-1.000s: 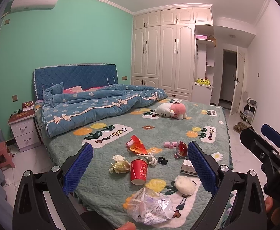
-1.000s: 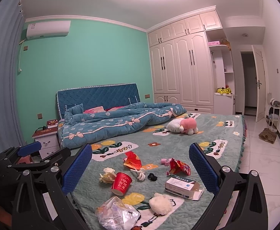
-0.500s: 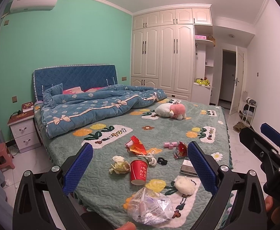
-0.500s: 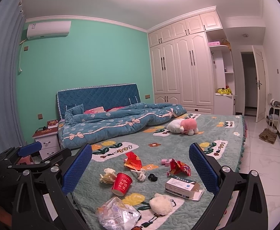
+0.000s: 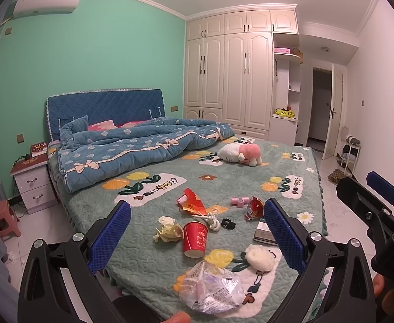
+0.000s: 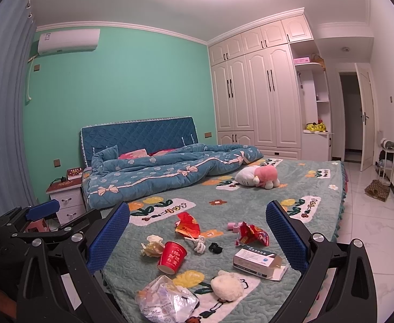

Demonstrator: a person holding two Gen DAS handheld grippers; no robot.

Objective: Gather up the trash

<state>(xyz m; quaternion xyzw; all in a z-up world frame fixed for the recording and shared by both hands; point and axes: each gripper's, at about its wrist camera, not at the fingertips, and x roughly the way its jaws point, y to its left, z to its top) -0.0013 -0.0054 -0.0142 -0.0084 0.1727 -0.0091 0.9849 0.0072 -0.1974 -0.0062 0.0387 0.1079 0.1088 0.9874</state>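
**Two open grippers hovering over a littered bed**

Both grippers are hanging level at the foot of the bed (image 5: 148,263), side by side. The left gripper (image 5: 197,231) and right gripper (image 6: 197,231) are spread wide, gripping nothing. A red paper cup (image 5: 195,239) is lying on its side between them, mouth pointing toward the cameras, long axis running toward the headboard. A crumpled plastic bag (image 6: 167,302) is sitting nearest the edge.
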